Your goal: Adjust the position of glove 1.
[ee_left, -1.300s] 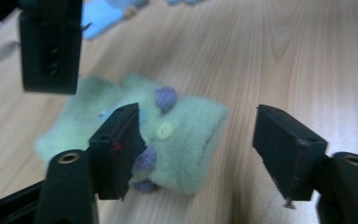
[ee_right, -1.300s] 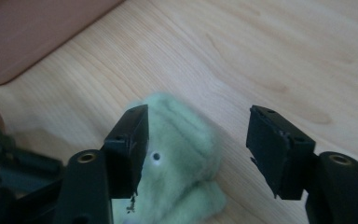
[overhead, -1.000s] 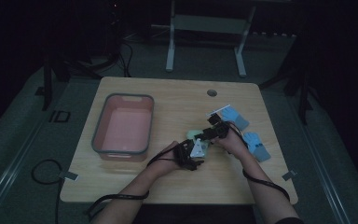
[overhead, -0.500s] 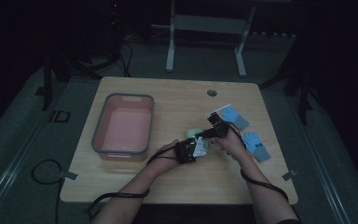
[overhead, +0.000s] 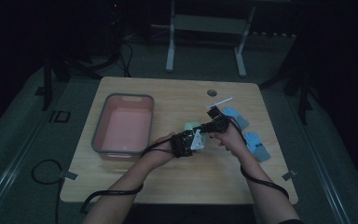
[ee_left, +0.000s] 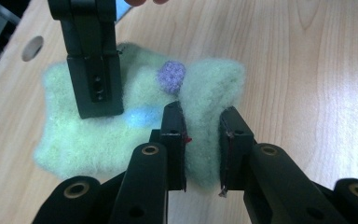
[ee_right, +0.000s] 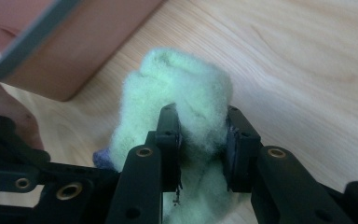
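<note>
2 grippers clamp a fluffy pale-green sock (ee_left: 121, 126) just right of the pink bin (overhead: 123, 128), apparently the lift stage of folding or binning it. The left gripper (ee_left: 200, 149) pinches 1 bunched fold, the right gripper (ee_right: 201, 148) another, each squeezing fleece between its jaws. Next comes a coordinated carry, both grips kept firm, toward the bin.

A pink bin (overhead: 123, 128) left on the wooden table (overhead: 135, 184), blue fuzzy socks (overhead: 256, 144) toward its right edge
</note>
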A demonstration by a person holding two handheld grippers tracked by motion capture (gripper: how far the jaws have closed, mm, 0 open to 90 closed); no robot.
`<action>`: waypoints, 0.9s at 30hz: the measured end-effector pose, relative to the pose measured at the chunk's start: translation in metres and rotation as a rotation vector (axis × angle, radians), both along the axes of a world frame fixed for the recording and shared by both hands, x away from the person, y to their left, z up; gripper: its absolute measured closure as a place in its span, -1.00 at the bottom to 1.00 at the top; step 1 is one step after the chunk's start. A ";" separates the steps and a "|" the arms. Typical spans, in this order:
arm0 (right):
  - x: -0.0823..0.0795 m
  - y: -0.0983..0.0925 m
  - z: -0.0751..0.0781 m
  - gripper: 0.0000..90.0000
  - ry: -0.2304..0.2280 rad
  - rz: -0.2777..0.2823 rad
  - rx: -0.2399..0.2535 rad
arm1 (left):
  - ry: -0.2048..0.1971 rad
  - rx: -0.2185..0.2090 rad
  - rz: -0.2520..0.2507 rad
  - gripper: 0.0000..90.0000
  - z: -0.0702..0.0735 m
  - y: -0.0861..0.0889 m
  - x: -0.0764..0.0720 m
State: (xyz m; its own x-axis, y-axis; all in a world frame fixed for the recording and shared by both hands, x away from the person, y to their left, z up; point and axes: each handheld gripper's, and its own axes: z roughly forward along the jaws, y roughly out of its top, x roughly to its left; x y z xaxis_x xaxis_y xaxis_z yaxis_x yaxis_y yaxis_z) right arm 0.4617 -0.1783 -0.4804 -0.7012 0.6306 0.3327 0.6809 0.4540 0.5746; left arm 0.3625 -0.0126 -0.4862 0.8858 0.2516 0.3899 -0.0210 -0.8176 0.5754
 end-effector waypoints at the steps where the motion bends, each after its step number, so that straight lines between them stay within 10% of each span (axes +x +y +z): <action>1: -0.001 0.002 0.005 0.58 -0.007 0.006 0.002 | -0.001 0.002 0.002 0.68 0.003 0.001 0.000; 27: -0.001 0.098 0.058 0.59 -0.079 0.130 0.024 | -0.027 0.057 0.082 0.69 0.052 0.089 -0.012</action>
State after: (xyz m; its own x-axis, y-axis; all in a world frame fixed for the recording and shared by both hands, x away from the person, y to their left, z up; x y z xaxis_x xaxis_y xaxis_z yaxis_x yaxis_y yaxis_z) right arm 0.4608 -0.0806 -0.4221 -0.8009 0.5254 0.2872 0.5696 0.5208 0.6358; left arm 0.3509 0.0763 -0.4341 0.8521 0.2990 0.4296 0.0319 -0.8489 0.5276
